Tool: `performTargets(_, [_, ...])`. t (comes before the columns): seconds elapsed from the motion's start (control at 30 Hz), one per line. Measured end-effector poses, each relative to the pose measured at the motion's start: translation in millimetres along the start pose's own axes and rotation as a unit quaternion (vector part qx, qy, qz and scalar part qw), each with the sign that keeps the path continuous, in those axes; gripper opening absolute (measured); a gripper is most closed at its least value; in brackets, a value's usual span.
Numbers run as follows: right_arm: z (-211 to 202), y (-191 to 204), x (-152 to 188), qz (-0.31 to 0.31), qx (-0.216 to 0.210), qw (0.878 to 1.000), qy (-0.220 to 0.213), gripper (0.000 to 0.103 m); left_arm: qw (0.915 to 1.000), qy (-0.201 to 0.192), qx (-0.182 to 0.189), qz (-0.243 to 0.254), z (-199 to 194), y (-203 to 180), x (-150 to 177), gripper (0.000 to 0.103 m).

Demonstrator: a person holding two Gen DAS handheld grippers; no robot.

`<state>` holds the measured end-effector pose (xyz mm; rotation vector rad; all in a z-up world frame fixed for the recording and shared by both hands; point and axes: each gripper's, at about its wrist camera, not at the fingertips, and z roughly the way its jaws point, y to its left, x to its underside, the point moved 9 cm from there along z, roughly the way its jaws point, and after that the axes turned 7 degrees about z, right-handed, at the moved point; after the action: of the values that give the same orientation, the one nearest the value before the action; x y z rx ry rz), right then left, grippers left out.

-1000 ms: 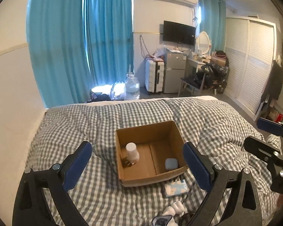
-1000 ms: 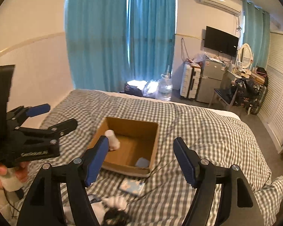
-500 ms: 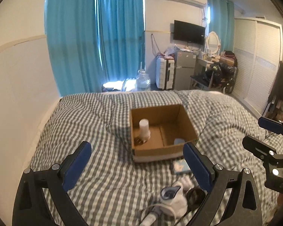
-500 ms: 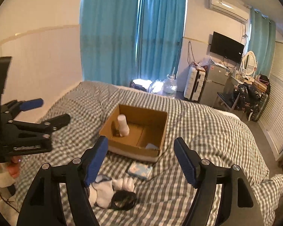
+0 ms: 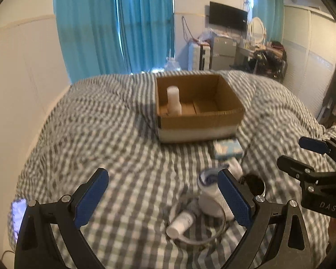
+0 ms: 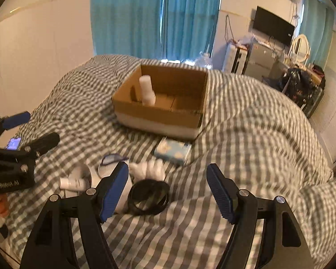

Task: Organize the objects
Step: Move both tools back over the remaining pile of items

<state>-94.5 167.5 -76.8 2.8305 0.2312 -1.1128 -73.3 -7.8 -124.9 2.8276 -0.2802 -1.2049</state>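
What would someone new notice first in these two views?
An open cardboard box sits mid-bed on the checked duvet, a white bottle standing inside it. In front of it lie a pale blue packet, white socks and a black coiled ring, with both open grippers poised above.

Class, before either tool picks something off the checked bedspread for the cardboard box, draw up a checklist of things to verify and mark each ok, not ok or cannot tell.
1. Left tool open and empty: ok.
2. Right tool open and empty: ok.
3. Open brown cardboard box has free floor beside the upright white bottle: ok.
4. Loose pile in reach of the tools, black coiled ring and small white bottle lying on its side: ok.
5. Light blue tissue packet clear of the box: ok, it lies just in front.
6. Picture sharp enough to aim: not ok, both views are blurred.
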Motion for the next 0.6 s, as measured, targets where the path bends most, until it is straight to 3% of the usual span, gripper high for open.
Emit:
performTargets(0.33, [20,-1,41,0.013,-0.004,0.999,0.036,0.075,0.9988,0.047,0.009,0.007,20,-6,44,0.100])
performTargets(0.6, [33,-6,51,0.024,0.000,0.998,0.056,0.075,0.9972,0.072,0.022,0.007,29,-7,58,0.100])
